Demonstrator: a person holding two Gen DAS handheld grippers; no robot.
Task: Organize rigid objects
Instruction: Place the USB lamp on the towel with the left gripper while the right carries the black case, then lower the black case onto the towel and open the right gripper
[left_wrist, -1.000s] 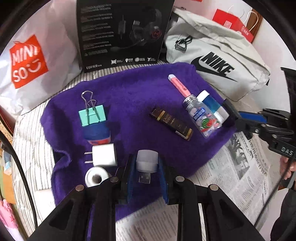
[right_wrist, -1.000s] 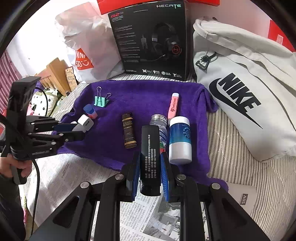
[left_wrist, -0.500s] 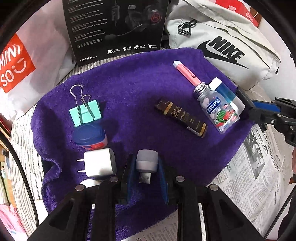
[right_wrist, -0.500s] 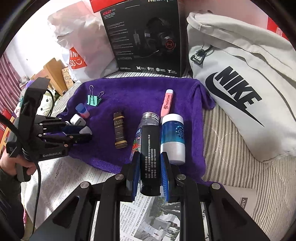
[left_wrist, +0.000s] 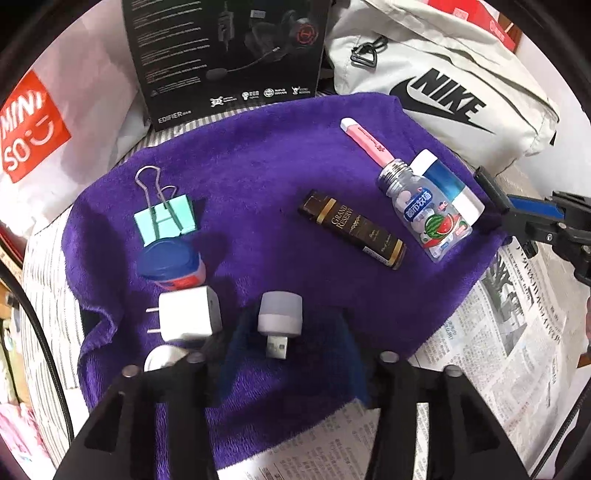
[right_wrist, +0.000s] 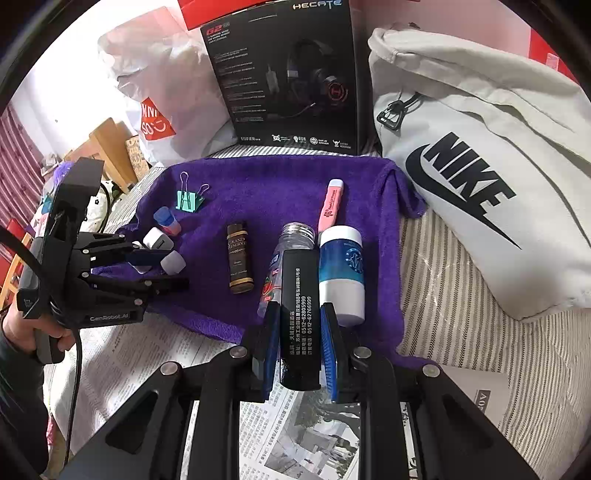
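Left tongs (left_wrist: 284, 354) just spread, letting go of the USB night light (left_wrist: 279, 321), which lies on the purple towel (left_wrist: 258, 177), plug toward the tongs, beside the white charger (left_wrist: 188, 317). Right tongs (right_wrist: 297, 350) pinching a black box (right_wrist: 299, 314) lengthwise, seemingly above the watermelon candy bottle (right_wrist: 275, 273). No containers in sight.

Both fisheye views are bright and evenly lit, with light that looks like daylight washing out the white plastic bag (right_wrist: 173, 70) at upper left in the right wrist view. Shadows on the purple towel (left_wrist: 258, 177) are soft and short. Edges bend strongly and fall into a black vignette. In the left wrist view the gripper's blue pads (left_wrist: 236, 354) are smeared by motion blur; the newspaper (left_wrist: 517, 332) print stays fairly sharp
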